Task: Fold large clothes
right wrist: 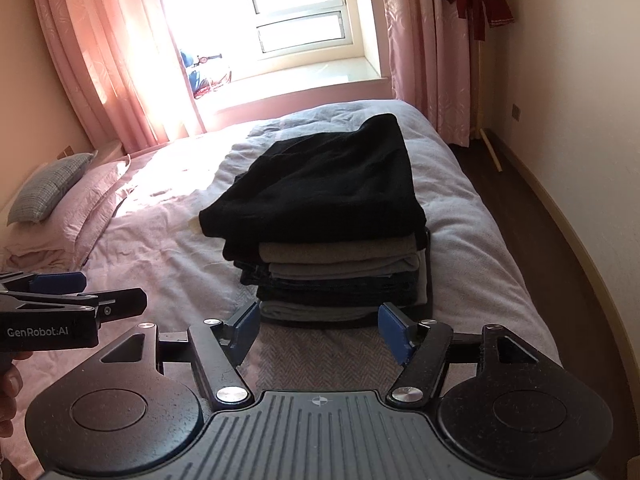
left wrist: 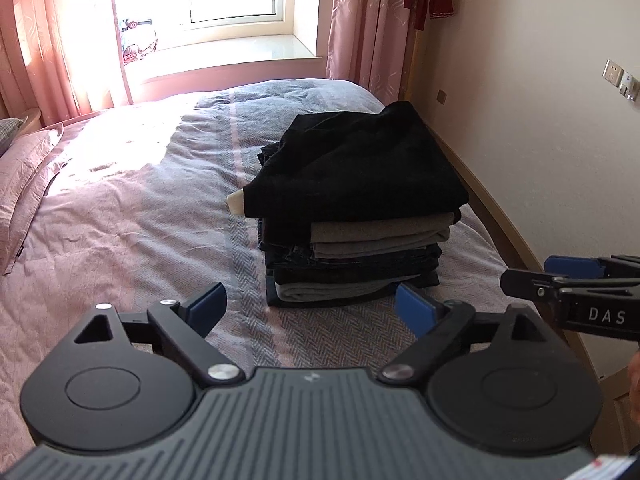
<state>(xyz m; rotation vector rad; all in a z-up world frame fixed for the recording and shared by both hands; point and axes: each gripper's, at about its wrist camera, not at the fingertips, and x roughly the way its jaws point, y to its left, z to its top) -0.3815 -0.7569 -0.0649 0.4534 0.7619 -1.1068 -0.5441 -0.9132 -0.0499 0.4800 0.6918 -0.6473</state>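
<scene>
Both my left gripper (left wrist: 308, 306) and right gripper (right wrist: 318, 330) are released, empty, just before the folded stack (left wrist: 356, 216); I should lift only its black top garment (right wrist: 320, 196).

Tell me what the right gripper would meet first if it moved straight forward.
Probably the lower layers of the stack of folded clothes on the bed. The right gripper, jaws open and empty, points at its near side; the depth is unclear.

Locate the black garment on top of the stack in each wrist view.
Left wrist view: the black garment sits right of centre, topping the stack of folded clothes on the bed.
Right wrist view: the black garment sits at centre, above the open right claw.
Shared landmark: the window behind the bed.
</scene>
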